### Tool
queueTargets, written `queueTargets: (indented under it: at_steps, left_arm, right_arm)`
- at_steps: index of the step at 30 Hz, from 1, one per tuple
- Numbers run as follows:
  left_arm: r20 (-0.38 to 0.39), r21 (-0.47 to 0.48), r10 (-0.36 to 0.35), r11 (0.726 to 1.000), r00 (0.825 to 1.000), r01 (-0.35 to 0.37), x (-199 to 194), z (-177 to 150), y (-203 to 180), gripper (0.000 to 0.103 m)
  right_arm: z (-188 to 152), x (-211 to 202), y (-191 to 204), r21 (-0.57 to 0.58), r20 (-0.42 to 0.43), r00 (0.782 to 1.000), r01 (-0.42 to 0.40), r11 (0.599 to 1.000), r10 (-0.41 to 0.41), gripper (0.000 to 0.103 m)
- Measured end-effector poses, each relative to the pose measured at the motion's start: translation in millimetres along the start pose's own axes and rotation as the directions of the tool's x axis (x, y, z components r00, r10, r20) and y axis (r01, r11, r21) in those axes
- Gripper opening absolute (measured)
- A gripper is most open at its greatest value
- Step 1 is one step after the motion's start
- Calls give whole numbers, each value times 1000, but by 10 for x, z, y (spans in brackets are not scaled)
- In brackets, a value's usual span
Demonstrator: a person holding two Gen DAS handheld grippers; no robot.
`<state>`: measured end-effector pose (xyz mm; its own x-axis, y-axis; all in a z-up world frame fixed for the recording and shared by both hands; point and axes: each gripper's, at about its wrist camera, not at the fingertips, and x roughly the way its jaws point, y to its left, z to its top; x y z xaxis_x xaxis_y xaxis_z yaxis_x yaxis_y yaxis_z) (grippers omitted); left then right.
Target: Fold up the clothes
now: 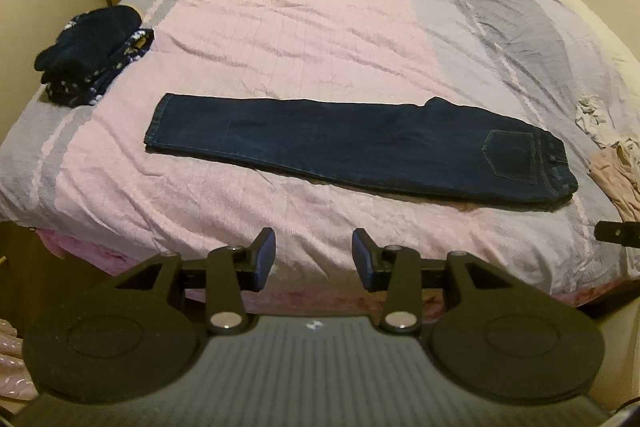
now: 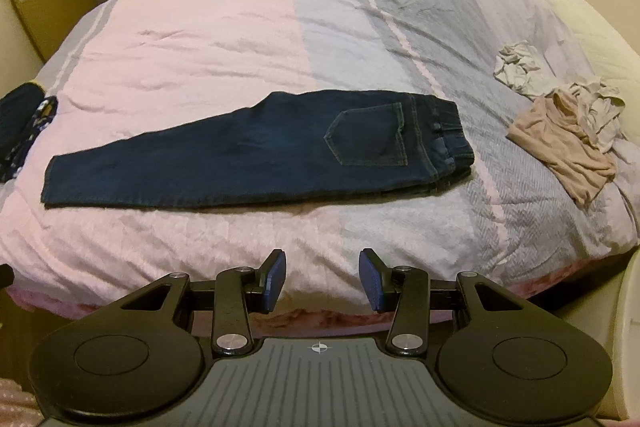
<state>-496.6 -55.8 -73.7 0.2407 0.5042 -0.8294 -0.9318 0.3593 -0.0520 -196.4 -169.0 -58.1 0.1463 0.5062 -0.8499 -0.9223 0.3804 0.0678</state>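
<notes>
Plainly, unlabelled jeans [image 2: 240,155] (folded lengthwise) on bed [image 2: 200,39].

Jeans: dark blue denim jeans [image 1: 352,143] [image 2: 256,151], folded lengthwise, one leg over the other, lying flat across the bed.
Orientation: waistband to the right, hems to the left, back pocket facing up.
Folded stack: dark navy garments [image 1: 90,55], far left.
Unfolded pile: beige and grey clothes [image 2: 568,123], right.

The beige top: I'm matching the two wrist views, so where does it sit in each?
Left wrist: beige top at the far right edge, partly cut off.
Right wrist: beige top right of centre, fully visible, crumpled.
Shared landmark: the jeans, waistband end pointing toward it.
</notes>
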Motion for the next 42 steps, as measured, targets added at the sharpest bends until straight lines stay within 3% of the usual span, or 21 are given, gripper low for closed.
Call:
queueTargets:
  at_steps: [2, 5, 10, 12, 14, 19, 23, 27, 31, 33, 40, 42]
  left_arm:
    - [6, -17, -27, 1000, 1000, 27, 151, 102, 96, 38]
    - [42, -72, -119, 990, 992, 122, 416, 280, 321, 38]
    - [77, -208, -260, 940, 962, 271, 987, 614, 838, 38]
    - [101, -320, -302, 893, 948, 318, 1230, 681, 1133, 37]
    - [101, -432, -311, 842, 945, 323, 1459, 701, 1438, 36]
    - [65, -652, -278, 715, 958, 252, 2044, 589, 2242, 35]
    - [68, -808, -251, 554, 966, 201, 2512, 402, 2807, 35]
    - [114, -879, -217, 433, 970, 200, 2903, 265, 3115, 36]
    - [153, -910, -209, 351, 966, 220, 3212, 169, 3276, 37]
    - [169, -914, -204, 335, 964, 231, 3312, 135, 3306, 37]
    - [214, -893, -183, 360, 959, 268, 3513, 93, 3257, 38]
    - [235, -892, -170, 354, 957, 282, 3542, 59, 3235, 38]
  right_arm:
    - [75, 53, -9, 30, 28, 1000, 1, 1000, -2, 44]
    - [225, 121, -34, 103, 109, 994, -18, 995, 6, 44]
    - [533, 373, -51, 238, 202, 979, -66, 969, 17, 44]
    - [666, 576, 3, 285, 175, 984, -85, 955, 35, 44]
    - [779, 782, 78, 318, 126, 991, -92, 944, 54, 44]
    - [932, 1308, 346, 391, -2, 997, -73, 918, 80, 44]
    - [950, 1668, 585, 412, -82, 994, -35, 910, 75, 44]
    - [914, 1982, 801, 393, -131, 989, -16, 920, 73, 44]
    - [821, 2261, 922, 383, -184, 982, 25, 923, 49, 44]
    - [777, 2370, 935, 385, -197, 980, 43, 922, 37, 44]
    - [719, 2656, 893, 377, -205, 979, 77, 923, 2, 44]
    - [705, 2734, 874, 372, -203, 979, 82, 925, -5, 44]
